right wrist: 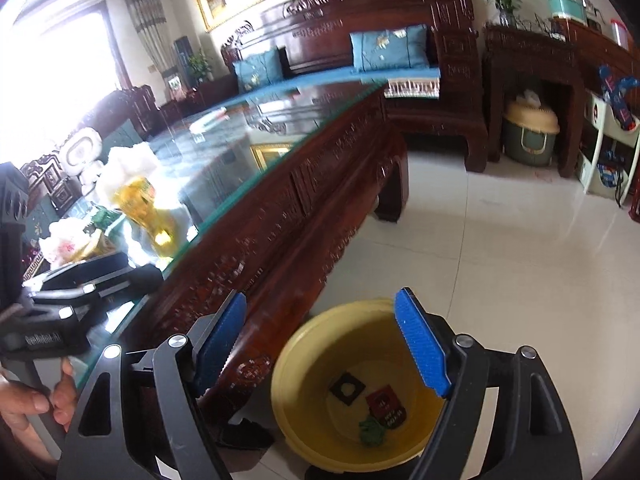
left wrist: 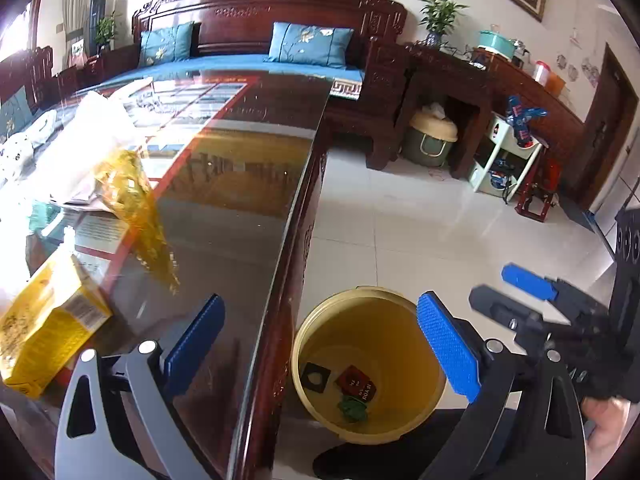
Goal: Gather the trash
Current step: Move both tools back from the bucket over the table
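The yellow bin (left wrist: 370, 364) stands upright on the floor tiles just beside the glass-topped table (left wrist: 240, 208), mouth up, holding 3 scraps. On the table lie a yellow box (left wrist: 44, 328) and a golden wrapper (left wrist: 140, 208). Both left tongs (left wrist: 320, 344) and right tongs (right wrist: 324, 344) hang released, tilted down; the right tongs are above the bin.

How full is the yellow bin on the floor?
Nearly empty: the bin shows its bare bottom with only three small scraps lying there.
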### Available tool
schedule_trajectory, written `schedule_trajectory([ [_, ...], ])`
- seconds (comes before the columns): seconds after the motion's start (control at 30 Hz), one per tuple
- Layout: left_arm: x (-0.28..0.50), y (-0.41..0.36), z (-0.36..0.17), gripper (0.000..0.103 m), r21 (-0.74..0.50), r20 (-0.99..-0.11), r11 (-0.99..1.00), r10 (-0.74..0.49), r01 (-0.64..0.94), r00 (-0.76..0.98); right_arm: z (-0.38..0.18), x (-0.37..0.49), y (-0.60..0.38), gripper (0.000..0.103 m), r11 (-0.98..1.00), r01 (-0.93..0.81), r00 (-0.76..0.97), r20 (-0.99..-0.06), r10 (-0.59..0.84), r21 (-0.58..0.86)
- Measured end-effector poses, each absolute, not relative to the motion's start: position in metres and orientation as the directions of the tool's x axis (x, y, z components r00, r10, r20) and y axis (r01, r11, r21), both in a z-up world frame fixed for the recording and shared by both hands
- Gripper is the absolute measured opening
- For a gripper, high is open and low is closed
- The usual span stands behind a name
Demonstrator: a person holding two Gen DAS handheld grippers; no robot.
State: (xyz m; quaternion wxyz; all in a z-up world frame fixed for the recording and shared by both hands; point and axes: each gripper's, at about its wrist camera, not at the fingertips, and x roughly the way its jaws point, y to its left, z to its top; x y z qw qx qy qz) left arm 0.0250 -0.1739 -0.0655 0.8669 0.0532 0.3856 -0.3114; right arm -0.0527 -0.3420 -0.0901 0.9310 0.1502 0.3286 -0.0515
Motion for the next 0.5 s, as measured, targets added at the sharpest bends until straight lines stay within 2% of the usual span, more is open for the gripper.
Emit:
schedule_trajectory([
  [0.33, -0.002, -0.096, -0.042, 0.098, -0.073, -0.64, 0.834, -0.46, 0.547, 0.616, -0.046, -0.055, -0.273, 0.095, 0.984, 0.107, 0.858, -0.514, -0.02, 0.142],
  [0.5, -0.012, -0.043, -0.038, 0.099, -0.048, -0.62, 0.873, -0.407, 0.485, 0.671, -0.028, -0.053, -0.233, 0.094, 0.989, 0.075, 0.88, -0.476, -0.005, 0.128],
])
